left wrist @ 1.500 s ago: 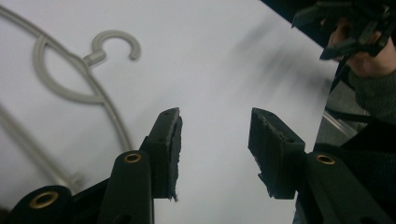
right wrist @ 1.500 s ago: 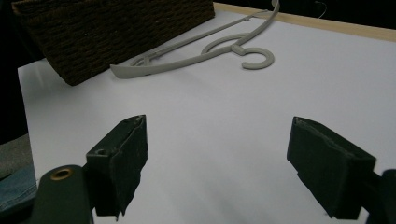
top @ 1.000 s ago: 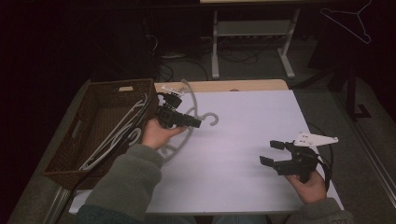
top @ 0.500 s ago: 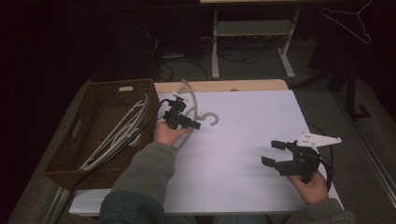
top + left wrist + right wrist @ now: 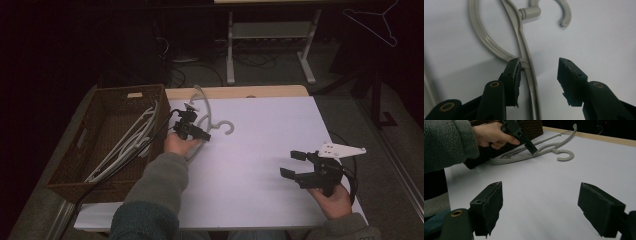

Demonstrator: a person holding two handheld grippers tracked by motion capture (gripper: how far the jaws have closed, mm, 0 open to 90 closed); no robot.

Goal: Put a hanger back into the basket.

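Note:
A grey plastic hanger (image 5: 204,99) lies flat on the white table top, its hook pointing right. My left gripper (image 5: 204,135) hovers just above it, tilted down, jaws open. In the left gripper view the hanger (image 5: 530,12) runs up between the jaws of my left gripper (image 5: 539,65). Its arm passes close by the left pad, and the right pad stands well clear. My right gripper (image 5: 294,164) rests open near the table's front right, with nothing between the jaws. In the right gripper view my right gripper (image 5: 539,207) faces the hanger (image 5: 514,159) and the left gripper (image 5: 532,149).
A brown wicker basket (image 5: 130,91) stands at the table's left edge with several white hangers (image 5: 125,145) inside. Beyond the table is a dark floor with a white stand (image 5: 270,35). A wire hanger (image 5: 372,22) hangs at the upper right.
My left gripper has come down onto the grey hanger, from above it to just over the table. The right gripper has stayed in place.

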